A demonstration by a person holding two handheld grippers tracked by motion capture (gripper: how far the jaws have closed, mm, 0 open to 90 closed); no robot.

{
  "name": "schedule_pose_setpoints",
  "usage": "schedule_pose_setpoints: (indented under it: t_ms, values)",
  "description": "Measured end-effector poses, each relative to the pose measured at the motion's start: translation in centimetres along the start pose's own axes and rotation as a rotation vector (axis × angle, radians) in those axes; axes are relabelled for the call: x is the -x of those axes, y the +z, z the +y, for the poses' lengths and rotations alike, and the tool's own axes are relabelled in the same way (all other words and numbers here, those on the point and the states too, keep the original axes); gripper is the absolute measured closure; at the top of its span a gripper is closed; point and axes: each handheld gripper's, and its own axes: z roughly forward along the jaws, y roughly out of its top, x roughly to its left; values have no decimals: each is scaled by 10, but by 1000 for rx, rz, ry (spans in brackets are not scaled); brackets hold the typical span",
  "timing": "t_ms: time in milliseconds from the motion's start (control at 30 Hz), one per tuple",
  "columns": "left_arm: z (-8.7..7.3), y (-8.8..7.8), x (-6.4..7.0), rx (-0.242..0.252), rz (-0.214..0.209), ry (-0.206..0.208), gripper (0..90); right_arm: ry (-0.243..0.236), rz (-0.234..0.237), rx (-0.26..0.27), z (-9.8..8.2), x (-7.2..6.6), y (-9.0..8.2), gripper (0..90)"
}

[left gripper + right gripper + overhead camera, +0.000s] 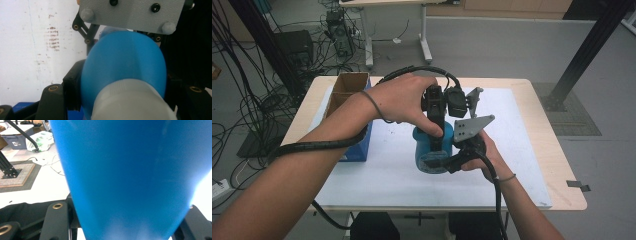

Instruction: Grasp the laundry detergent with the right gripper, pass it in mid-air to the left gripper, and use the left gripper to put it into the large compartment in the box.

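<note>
Both grippers' jaws clamp the blue bottle (428, 150) between them.

Lighting's even and soft from overhead in the high view, with just faint shadows on the white table (522, 165). Both gripper views are way too close, so the blue bottle (130, 177) is blurry, and its lower right edge is blown out by glare.

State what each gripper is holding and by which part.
Both hold the blue bottle. The left gripper clamps its upper end, at the white cap; the right gripper clamps the blue body lower down.
</note>
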Motion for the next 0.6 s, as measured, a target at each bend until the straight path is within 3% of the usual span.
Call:
schedule_pose_setpoints:
  t_ms: [600]
  values:
    - [-4, 2, -2, 5, -1, 0, 369, -1, 1, -1, 0, 2, 3, 418]
